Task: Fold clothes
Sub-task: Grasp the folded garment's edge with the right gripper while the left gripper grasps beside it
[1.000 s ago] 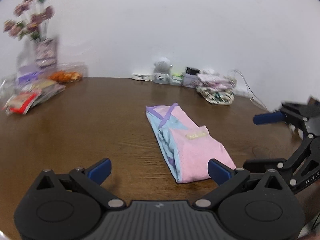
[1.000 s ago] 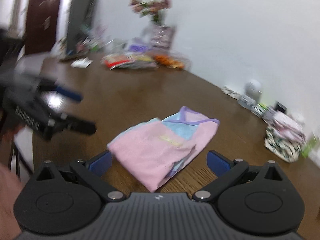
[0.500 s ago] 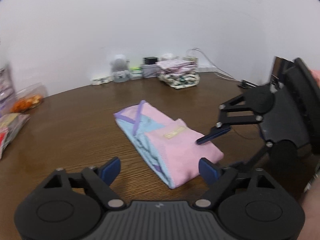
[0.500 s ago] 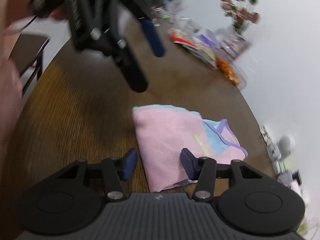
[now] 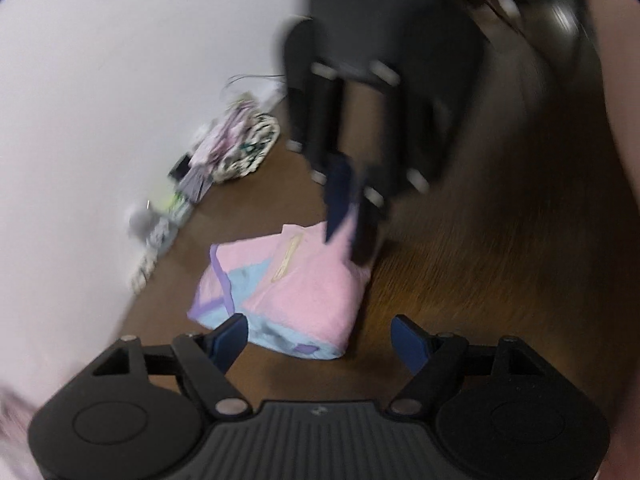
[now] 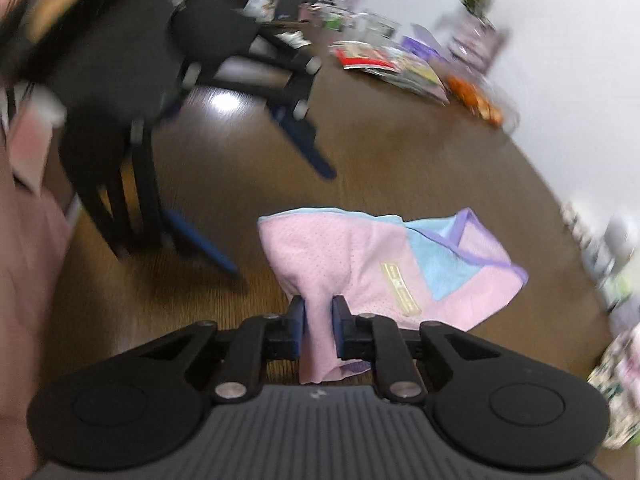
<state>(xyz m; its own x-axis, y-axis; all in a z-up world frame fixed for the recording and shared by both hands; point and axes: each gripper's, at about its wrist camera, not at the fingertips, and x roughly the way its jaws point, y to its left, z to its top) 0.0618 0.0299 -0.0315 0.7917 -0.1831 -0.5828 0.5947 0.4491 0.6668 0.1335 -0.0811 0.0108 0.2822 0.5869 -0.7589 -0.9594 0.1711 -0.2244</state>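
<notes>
Folded pink garment (image 6: 360, 256) lies on desk (image 6: 400, 152). Right gripper (image 6: 319, 312) jaws just closed, pinching its pink corner. Left gripper (image 5: 320, 336) jaws wide, narrowed slightly, w/ nothing gripped, garment's near edge between them.

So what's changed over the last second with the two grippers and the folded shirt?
The right gripper has just been closing and now pinches the near corner of the pink shirt. The left gripper rolled, moved in on the shirt's other end and narrowed slightly, jaws open, gripping nothing. The shirt remains folded on the table.
</notes>
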